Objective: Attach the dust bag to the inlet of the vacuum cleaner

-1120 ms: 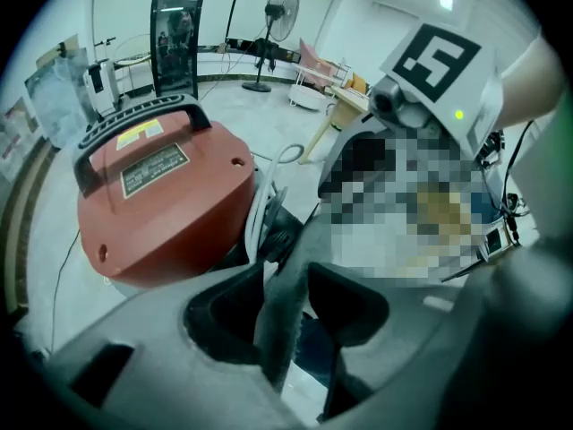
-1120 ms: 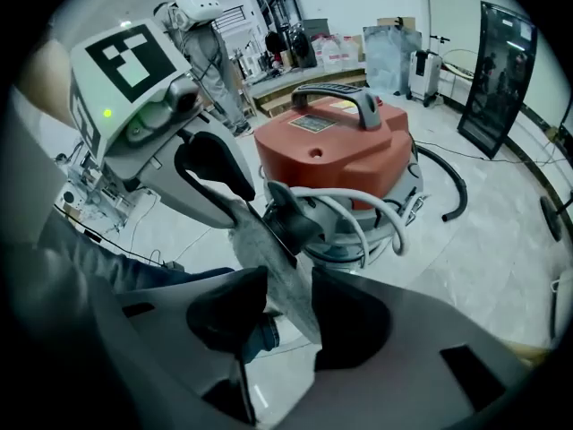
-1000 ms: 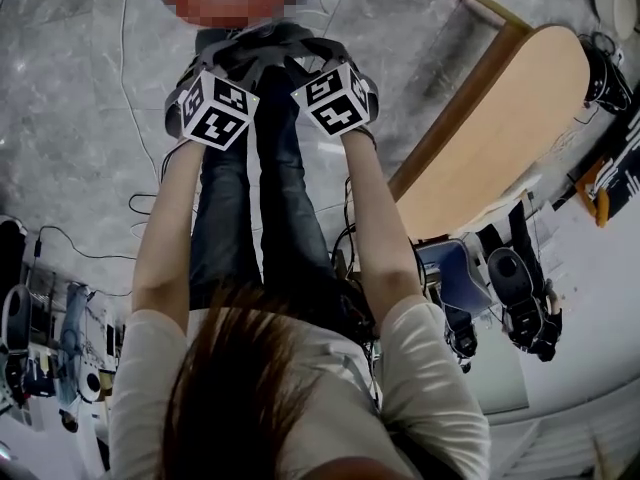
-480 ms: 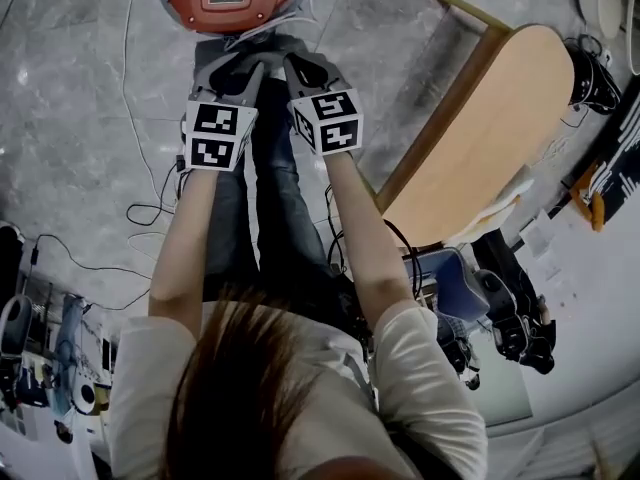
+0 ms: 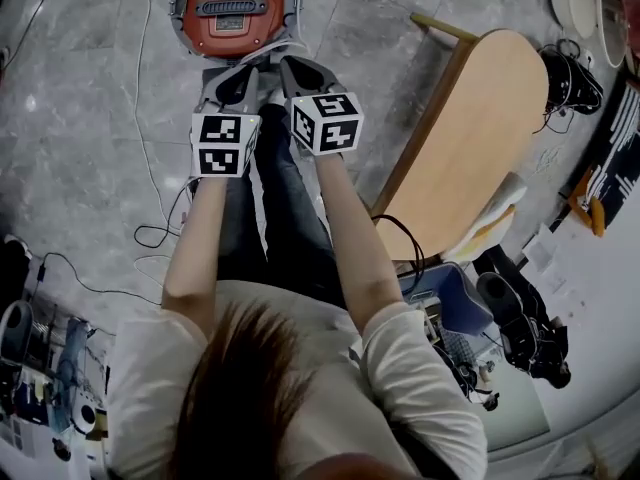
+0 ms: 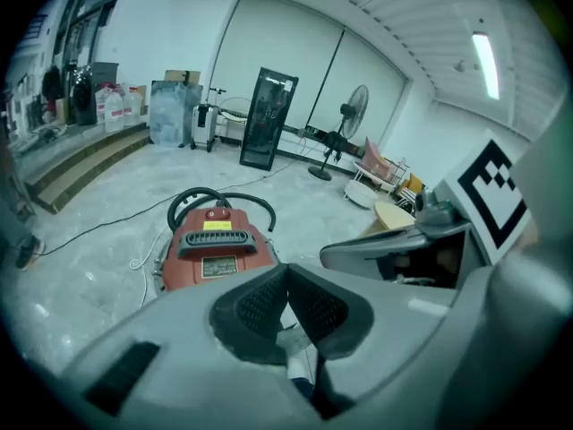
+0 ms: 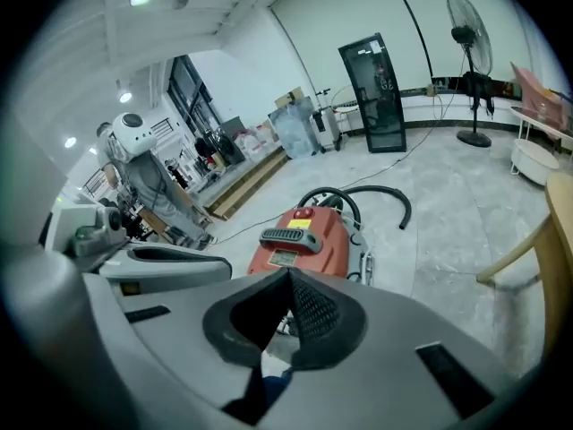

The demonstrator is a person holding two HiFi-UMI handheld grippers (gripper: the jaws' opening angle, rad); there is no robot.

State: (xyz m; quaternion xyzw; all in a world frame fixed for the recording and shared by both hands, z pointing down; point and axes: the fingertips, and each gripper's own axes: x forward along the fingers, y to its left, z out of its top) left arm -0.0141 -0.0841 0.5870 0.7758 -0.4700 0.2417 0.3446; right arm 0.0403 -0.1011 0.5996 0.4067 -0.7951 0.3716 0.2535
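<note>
The red vacuum cleaner (image 5: 232, 13) stands on the grey floor straight ahead of me, with its black hose (image 6: 210, 195) coiled behind it. It also shows in the left gripper view (image 6: 215, 245) and the right gripper view (image 7: 300, 236). My left gripper (image 5: 240, 70) and right gripper (image 5: 296, 65) hang side by side just short of the vacuum, both pointing at it and downward. Both are shut, pads together, with nothing between them. I cannot make out a dust bag in any view. The person's legs in jeans lie under the grippers.
A wooden table (image 5: 480, 138) stands to the right of the vacuum. Loose cables (image 5: 150, 218) trail over the floor at the left. A blue chair (image 5: 455, 288) and gear crowd the lower right. A standing fan (image 7: 470, 25) and a black cabinet (image 6: 269, 119) are far behind.
Both grippers have pulled up and back from the vacuum and rolled more level. The whole red vacuum now shows beyond their tips.
</note>
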